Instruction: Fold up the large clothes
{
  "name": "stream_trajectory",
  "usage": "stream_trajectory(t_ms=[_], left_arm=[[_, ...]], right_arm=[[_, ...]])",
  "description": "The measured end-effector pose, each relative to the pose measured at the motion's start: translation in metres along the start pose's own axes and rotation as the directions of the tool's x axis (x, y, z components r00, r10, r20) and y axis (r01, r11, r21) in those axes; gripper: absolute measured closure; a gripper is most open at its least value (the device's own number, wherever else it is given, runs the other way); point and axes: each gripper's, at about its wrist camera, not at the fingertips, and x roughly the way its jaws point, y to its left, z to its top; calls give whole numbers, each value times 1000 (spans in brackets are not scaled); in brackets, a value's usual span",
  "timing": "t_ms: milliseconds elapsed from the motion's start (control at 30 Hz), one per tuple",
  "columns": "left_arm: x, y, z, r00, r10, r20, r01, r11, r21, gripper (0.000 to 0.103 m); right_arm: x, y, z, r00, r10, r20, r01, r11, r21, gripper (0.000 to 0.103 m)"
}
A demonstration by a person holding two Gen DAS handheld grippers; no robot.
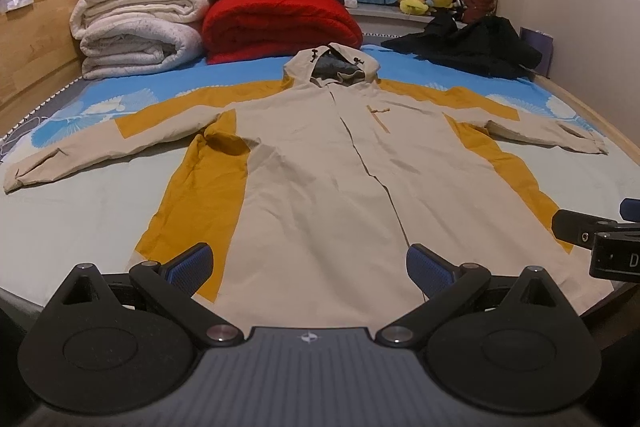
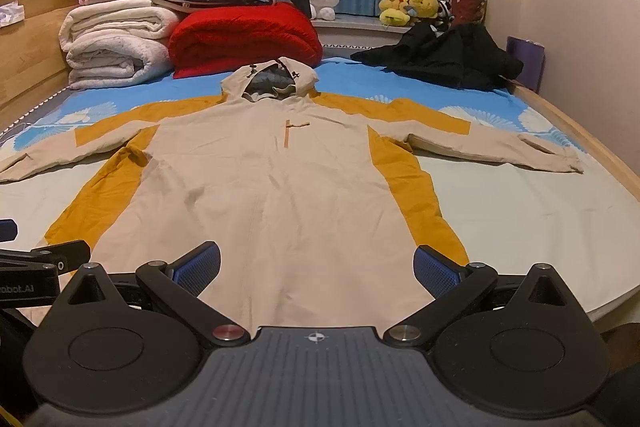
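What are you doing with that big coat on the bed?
A person holds two grippers over the near hem of a beige and yellow hooded coat that lies flat on the bed, front up, sleeves spread wide. The left gripper and the right gripper both have their jaws wide open and hold nothing. The folding has not started yet.

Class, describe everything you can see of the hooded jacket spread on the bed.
The hooded jacket is beige with mustard-yellow panels along the sides and upper sleeves. It looks like thin, slightly creased woven cloth. It lies front up, closed down the middle, flat on the bed, both sleeves stretched outward, the hood at the far end showing a grey lining. Its hem faces the cameras. Neither open claw touches it.
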Motion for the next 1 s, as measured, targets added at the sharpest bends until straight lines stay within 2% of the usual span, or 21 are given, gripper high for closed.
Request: stream_trajectory(t_ms=[33,100,167,200,267,300,367,433,567,700,1000], left_arm=[[-9,-4,-2,1000,-3,1,3,1000,2,0],[7,-7,59,999,26,-33,-28,998,-56,0],[5,-13,76,999,35,-41,-37,997,-67,0],[20,2,85,998,38,-45,-41,997,-70,0],[20,-6,88,998,43,-46,-46,996,-75,0],[55,16,104,997,52,-54,-56,995,-79,0],[70,12,115,996,64,-59,-69,994,-80,0],[69,6,105,996,66,-52,-70,995,-75,0],[76,-7,111,996,73,-51,-77,994,-81,0],[80,-13,104,996,78,-47,-81,993,-80,0],[80,-27,103,996,82,-44,-86,993,-84,0]], right_arm=[[0,0,1,1000,1,-1,-1,1000,0,1],[-1,0,1,1000,1,-3,-1,1000,1,1],[-1,0,1,1000,0,-4,0,1000,2,1],[-1,-1,3,1000,0,-7,0,1000,3,1],[-2,0,3,1000,-2,-6,2,1000,3,1],[-2,0,5,1000,-3,-8,3,1000,3,1],[-2,-1,6,1000,-1,-9,1,1000,3,1],[-3,0,6,1000,-1,-9,1,1000,1,1],[-3,0,7,1000,5,-11,-5,1000,-5,2],[-4,-1,8,1000,9,-12,-9,1000,-8,6],[-4,-1,10,1000,6,-14,-6,1000,-8,6]])
